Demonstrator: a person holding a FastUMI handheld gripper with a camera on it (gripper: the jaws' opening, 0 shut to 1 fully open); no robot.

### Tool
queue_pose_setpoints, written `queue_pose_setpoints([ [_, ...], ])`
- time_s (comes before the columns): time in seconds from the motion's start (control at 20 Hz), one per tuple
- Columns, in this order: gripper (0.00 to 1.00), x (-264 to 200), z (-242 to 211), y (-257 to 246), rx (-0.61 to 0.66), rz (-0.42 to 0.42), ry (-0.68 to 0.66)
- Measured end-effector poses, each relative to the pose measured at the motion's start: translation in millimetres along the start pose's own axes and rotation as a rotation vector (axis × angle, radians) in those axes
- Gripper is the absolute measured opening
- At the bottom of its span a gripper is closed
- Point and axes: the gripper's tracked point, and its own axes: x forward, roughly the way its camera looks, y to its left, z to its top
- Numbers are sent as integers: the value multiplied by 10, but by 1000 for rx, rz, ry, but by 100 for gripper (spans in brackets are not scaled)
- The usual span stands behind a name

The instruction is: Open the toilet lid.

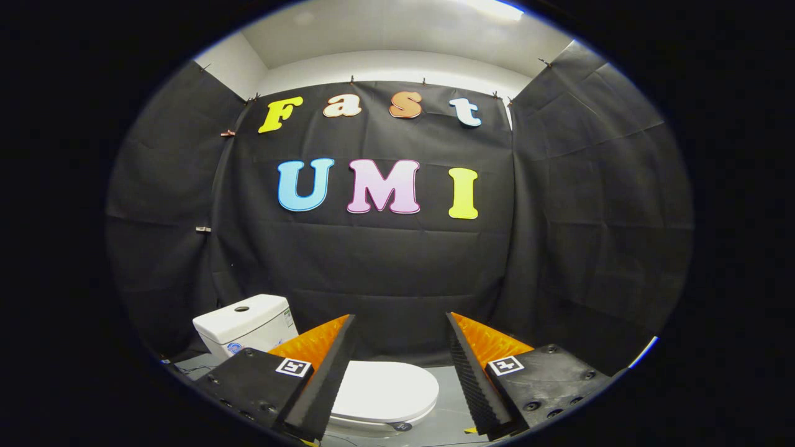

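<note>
A white toilet stands low ahead on the floor. Its lid [385, 392] lies flat and closed, showing between and below my two fingers. The white tank [243, 324] with a round flush button on top rises behind it, beyond my left finger [323, 366], which covers part of the bowl and the lid's hinge end. My gripper [400, 323] is open, held above the lid and apart from it, with nothing between the fingers.
Black cloth walls close the booth behind the toilet and on both sides. A grey floor [447, 422] shows around the bowl, with a thin cable near the tank's base. The tank stands close to the back cloth.
</note>
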Motion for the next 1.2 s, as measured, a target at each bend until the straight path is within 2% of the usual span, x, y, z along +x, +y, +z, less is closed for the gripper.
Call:
queue_pose_setpoints([
  [0.7, 88, 15, -66, -15, -5, -11, 13],
  [0.95, 87, 64, -278, -111, 39, -34, 52],
  [1.2, 87, 146, -738, -178, 137, -40, 146],
])
